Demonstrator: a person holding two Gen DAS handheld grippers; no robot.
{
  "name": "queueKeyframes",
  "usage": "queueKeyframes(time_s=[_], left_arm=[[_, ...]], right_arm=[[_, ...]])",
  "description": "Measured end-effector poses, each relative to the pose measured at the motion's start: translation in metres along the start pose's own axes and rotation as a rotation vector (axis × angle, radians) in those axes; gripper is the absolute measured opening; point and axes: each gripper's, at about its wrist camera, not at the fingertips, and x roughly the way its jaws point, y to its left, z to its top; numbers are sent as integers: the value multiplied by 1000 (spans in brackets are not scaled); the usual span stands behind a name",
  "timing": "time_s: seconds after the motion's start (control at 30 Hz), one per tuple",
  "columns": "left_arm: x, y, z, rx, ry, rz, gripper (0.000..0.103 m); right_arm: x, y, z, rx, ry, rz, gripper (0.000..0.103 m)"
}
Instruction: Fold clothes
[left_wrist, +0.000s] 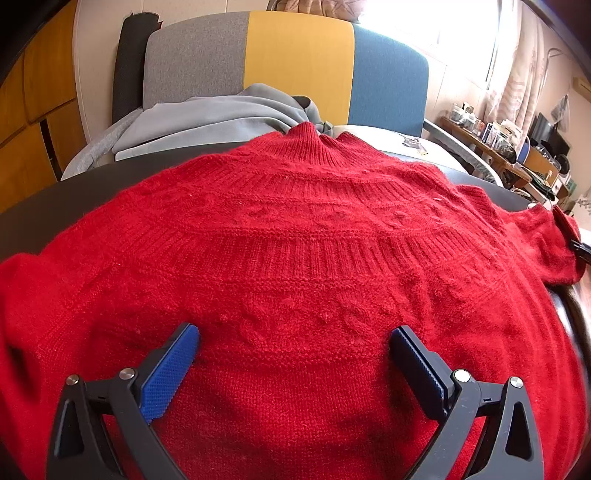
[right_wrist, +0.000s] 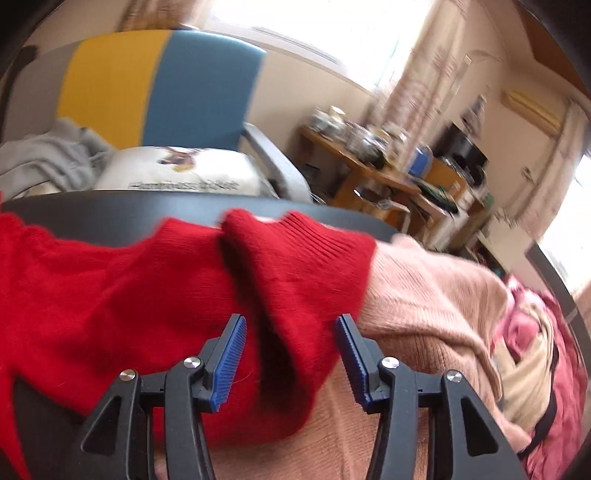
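Note:
A red knitted sweater (left_wrist: 295, 236) lies spread flat on a dark table (left_wrist: 74, 199), its collar pointing away from me. My left gripper (left_wrist: 293, 338) is open and empty, just above the sweater's body. In the right wrist view the sweater's sleeve (right_wrist: 295, 266) lies folded across a pink knit garment (right_wrist: 424, 295). My right gripper (right_wrist: 291, 325) is open, its blue pads on either side of the sleeve's cuff end, holding nothing.
A grey garment (left_wrist: 207, 118) and a white printed cloth (right_wrist: 184, 170) lie beyond the table's far edge, in front of a grey, yellow and blue chair (left_wrist: 295, 59). More pink and cream clothes (right_wrist: 535, 350) are heaped at right. A cluttered wooden desk (right_wrist: 388, 173) stands behind.

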Motion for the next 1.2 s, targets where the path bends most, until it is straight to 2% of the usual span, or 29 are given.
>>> queueKeyframes(time_s=[0.03,0.07,0.13,0.27,0.37,0.5,0.57,0.63,0.67,0.7,0.73,0.87,0.93,1.07,1.13,1.2], left_arm=[[0,0,0,0,-1,0,103],[0,0,0,0,-1,1,103],[0,0,0,0,-2,2,103],[0,0,0,-1,-3,2,103],[0,0,0,-2,-3,2,103],[0,0,0,-4,-4,0,103],[0,0,0,-6,-3,-3,103],[-1,1,0,-10,-3,-9,103],[-1,2,0,-13,-3,-14,103],[-1,2,0,-15,-2,-17,103],[-2,2,0,-16,-1,-19,103],[-5,-1,4,-17,24,-32,102],[-14,-2,11,-72,19,-136,101],[-13,-22,35,-223,69,-450,101],[2,-39,50,-276,122,-548,101],[23,-54,58,-334,192,-599,101]], right_arm=[[5,-8,1,55,15,39,33],[9,-17,2,113,28,84,16],[6,-31,4,246,33,207,6],[-11,-43,11,444,13,522,6],[-28,-19,18,530,-3,792,6],[-44,56,16,567,48,1080,6],[-53,101,12,527,83,1169,6],[-67,148,5,431,108,1204,9],[-71,168,1,393,125,1214,14],[-74,183,-5,355,144,1200,24],[-76,198,-11,317,162,1181,25],[-85,206,-29,252,171,1112,25],[-97,188,-37,224,125,1072,25],[-124,163,-63,127,50,979,27],[-124,165,-73,78,71,931,28],[-122,169,-91,38,100,891,28]])
